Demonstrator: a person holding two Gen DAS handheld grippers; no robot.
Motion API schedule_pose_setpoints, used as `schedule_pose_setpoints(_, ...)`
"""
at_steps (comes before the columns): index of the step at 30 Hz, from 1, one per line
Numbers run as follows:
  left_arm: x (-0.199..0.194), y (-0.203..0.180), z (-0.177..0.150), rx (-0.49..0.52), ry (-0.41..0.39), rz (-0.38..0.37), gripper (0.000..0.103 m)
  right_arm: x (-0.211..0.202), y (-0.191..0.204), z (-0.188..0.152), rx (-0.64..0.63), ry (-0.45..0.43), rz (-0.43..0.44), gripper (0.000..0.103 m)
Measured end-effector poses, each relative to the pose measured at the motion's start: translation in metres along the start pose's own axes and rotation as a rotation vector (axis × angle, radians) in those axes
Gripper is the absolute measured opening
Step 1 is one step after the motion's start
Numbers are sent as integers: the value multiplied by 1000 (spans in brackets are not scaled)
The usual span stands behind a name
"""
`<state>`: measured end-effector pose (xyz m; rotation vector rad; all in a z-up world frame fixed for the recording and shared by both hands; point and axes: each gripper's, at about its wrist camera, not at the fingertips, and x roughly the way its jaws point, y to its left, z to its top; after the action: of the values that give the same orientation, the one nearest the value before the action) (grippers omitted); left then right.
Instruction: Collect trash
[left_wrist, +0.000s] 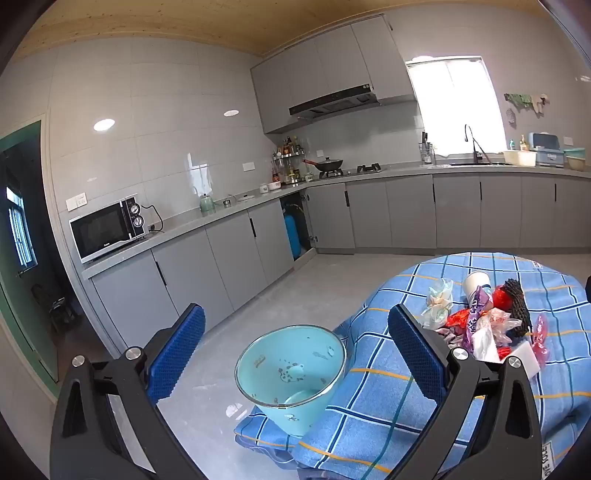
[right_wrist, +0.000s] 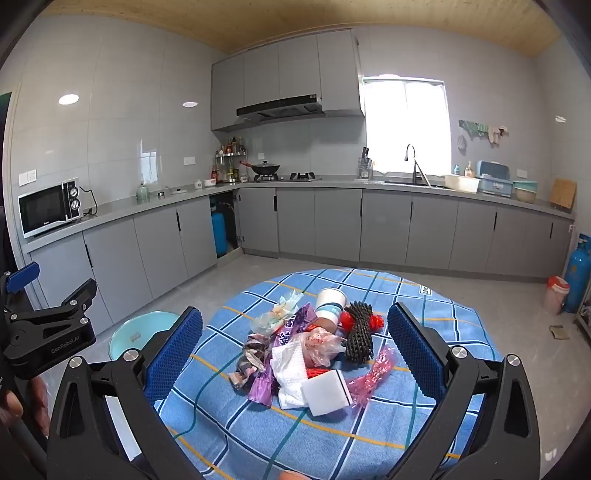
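A pile of trash (right_wrist: 314, 350) lies in the middle of a round table under a blue checked cloth (right_wrist: 424, 424). It holds a tipped paper cup (right_wrist: 330, 304), a black foam net (right_wrist: 360, 334), a white block (right_wrist: 327, 393), a purple wrapper (right_wrist: 286, 330), white tissue and pink film. My right gripper (right_wrist: 295, 312) hovers open in front of the pile, with nothing between its pads. A light-blue bin (left_wrist: 291, 373) stands on the floor by the table's left edge. My left gripper (left_wrist: 295, 314) is open above the bin and holds nothing. The trash pile (left_wrist: 480, 325) is to its right.
Grey kitchen cabinets and a counter (right_wrist: 332, 184) run along the left and far walls, with a microwave (right_wrist: 48, 208) at the left. A blue gas cylinder (right_wrist: 578, 273) and a small pink bin (right_wrist: 556, 295) stand on the floor at the right. A hand (right_wrist: 22, 406) holds the left gripper (right_wrist: 51, 284).
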<state>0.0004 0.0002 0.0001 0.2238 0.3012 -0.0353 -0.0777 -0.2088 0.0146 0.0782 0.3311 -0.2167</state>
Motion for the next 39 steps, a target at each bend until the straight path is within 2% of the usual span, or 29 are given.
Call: schedule_pose_setpoints(39,-7,9,1,-23,-35,24,98,-1,0,1,-7,-7,-4,99)
